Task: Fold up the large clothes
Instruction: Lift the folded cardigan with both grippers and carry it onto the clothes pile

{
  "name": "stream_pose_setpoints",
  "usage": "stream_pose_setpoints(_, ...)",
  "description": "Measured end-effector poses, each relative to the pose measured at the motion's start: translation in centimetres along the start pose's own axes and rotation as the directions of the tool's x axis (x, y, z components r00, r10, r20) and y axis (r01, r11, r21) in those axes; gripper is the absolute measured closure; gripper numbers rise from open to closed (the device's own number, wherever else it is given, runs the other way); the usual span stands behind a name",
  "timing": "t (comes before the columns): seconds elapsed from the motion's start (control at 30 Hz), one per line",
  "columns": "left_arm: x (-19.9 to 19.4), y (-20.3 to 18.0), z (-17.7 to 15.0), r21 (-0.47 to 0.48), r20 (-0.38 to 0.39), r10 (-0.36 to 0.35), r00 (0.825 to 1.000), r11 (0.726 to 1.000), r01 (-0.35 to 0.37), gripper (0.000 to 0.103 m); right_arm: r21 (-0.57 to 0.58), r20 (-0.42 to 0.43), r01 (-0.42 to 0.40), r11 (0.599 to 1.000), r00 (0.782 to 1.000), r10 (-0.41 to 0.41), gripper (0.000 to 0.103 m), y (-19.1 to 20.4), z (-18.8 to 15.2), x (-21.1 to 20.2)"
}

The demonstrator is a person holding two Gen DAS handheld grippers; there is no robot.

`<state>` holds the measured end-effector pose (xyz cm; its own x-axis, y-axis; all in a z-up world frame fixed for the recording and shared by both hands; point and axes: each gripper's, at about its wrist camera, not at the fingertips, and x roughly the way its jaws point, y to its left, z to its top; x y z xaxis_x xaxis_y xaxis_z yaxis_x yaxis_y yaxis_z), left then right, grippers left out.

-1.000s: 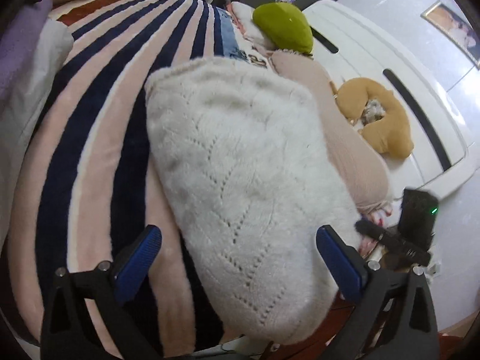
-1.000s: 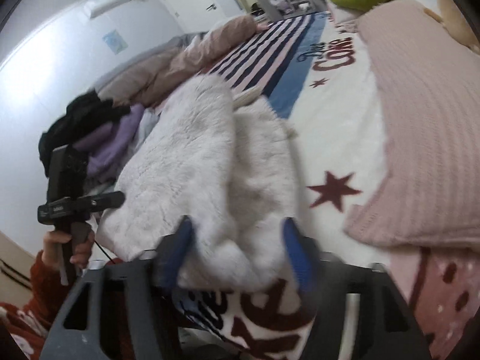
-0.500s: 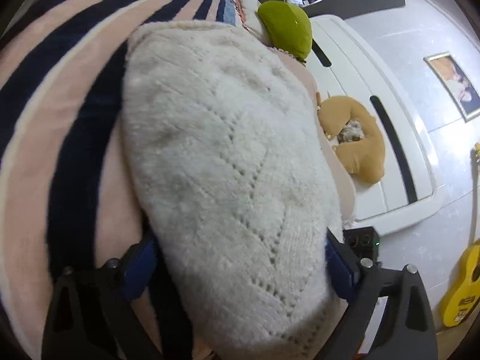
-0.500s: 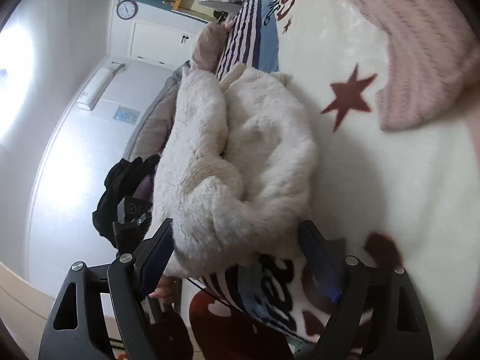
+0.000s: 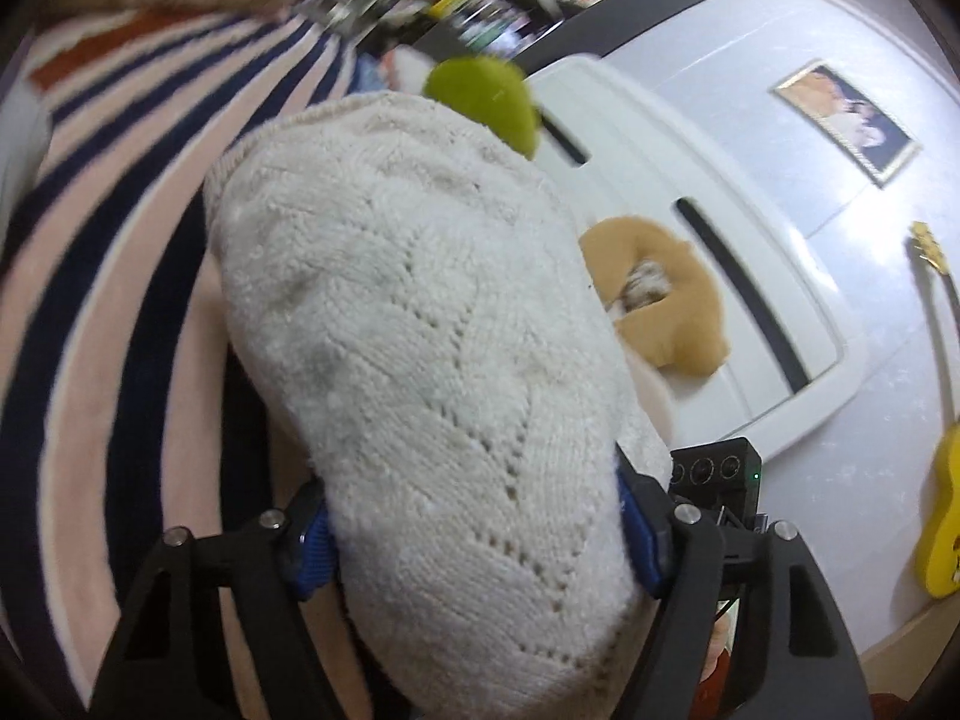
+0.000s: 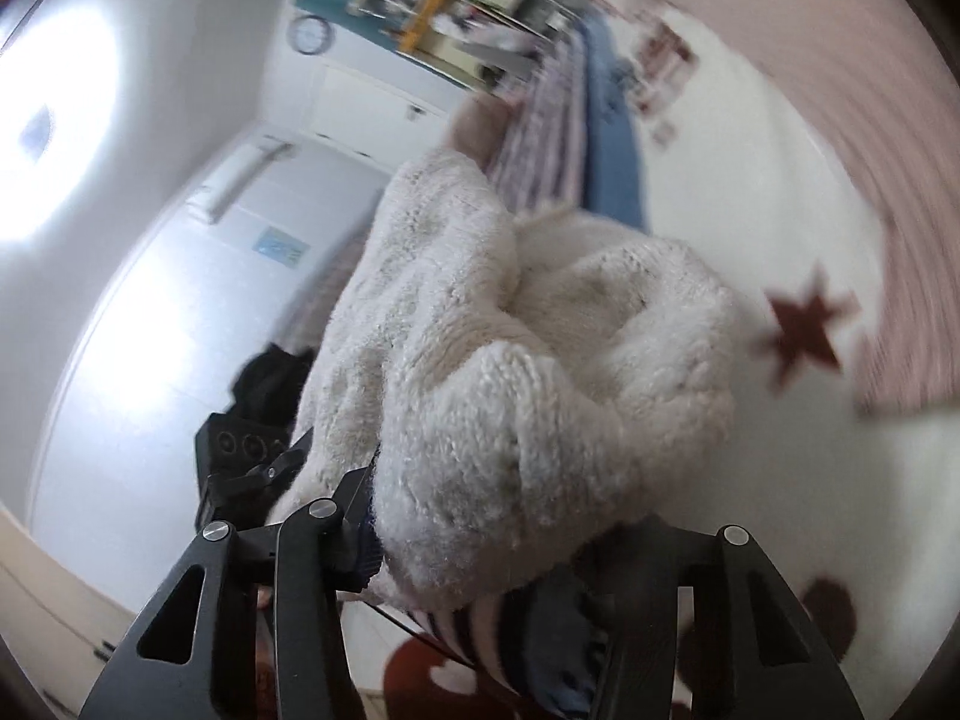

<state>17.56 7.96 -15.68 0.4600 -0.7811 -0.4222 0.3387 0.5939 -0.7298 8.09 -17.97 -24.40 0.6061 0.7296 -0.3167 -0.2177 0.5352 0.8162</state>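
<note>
Cream knit sweater (image 5: 420, 324), folded into a bundle on the striped blanket (image 5: 102, 312), is clamped at its near end by the left gripper (image 5: 474, 540) and the right gripper (image 6: 480, 546), jaws just closed in. Lift-and-carry step judged; an even, joint raise is called for next.

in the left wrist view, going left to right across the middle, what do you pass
striped blanket → white knitted sweater → tan neck pillow → white headboard → yellow guitar at the far right edge.
</note>
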Motion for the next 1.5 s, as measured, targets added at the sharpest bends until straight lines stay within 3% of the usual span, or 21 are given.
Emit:
stream_pose_setpoints(0.2, -6.0, -4.7, 4.7, 0.117, 0.101, -0.018, 0.995, 0.993, 0.006, 0.03, -0.155, 0.052, -0.071, 0.985, 0.995, 0.08, 0.06, 7.9, 3.2, -0.4)
stream_pose_setpoints(0.4, -15.2, -7.0, 8.9, 0.186, 0.208, 0.041, 0.977, 0.979, -0.081, 0.03, -0.27, 0.035, -0.151, 0.951, 0.985, 0.166, 0.06, 16.6, 4.9, 2.8)
stream_pose_setpoints(0.63, -29.3, -5.9, 12.6, 0.189, 0.332, 0.179, 0.926, 0.95, -0.251, 0.03, -0.344, -0.077, -0.27, 0.899, 0.963, 0.259, 0.061, 27.7, 3.3, 12.2)
stream_pose_setpoints(0.87, -39.2, -1.7, 16.3, 0.148, 0.373, 0.308, 0.875, 0.911, -0.384, 0.03, -0.367, -0.161, -0.325, 0.872, 0.945, 0.285, 0.061, 35.4, -0.5, 21.7)
stream_pose_setpoints(0.93, -40.9, 0.2, 17.0, 0.152, 0.375, 0.311, 0.873, 0.909, -0.389, 0.03, -0.386, -0.168, -0.323, 0.864, 0.946, 0.278, 0.061, 36.9, -1.5, 23.7)
stream_pose_setpoints(1.03, -42.4, 4.2, 17.3, 0.131, 0.347, 0.31, 0.885, 0.918, -0.373, 0.029, -0.428, -0.201, -0.301, 0.852, 0.951, 0.235, 0.061, 38.3, -3.2, 26.1)
stream_pose_setpoints(1.23, -40.5, 14.1, 16.9, 0.031, 0.206, 0.371, 0.906, 0.923, -0.385, 0.021, -0.408, -0.262, -0.232, 0.883, 0.956, 0.13, 0.061, 35.3, -5.0, 31.5)
stream_pose_setpoints(1.33, -39.8, 15.7, 16.6, 0.042, 0.194, 0.389, 0.9, 0.914, -0.404, 0.008, -0.429, -0.284, -0.219, 0.876, 0.954, 0.1, 0.058, 33.7, -4.7, 32.6)
stream_pose_setpoints(1.43, -39.9, 15.9, 16.0, 0.046, 0.199, 0.396, 0.897, 0.91, -0.412, 0.006, -0.436, -0.317, -0.231, 0.87, 0.944, 0.092, 0.053, 33.2, -4.0, 32.7)
stream_pose_setpoints(1.5, -39.9, 15.2, 15.8, 0.043, 0.211, 0.442, 0.872, 0.887, -0.46, 0.003, -0.451, -0.325, -0.232, 0.862, 0.942, 0.084, 0.05, 33.6, -4.3, 32.9)
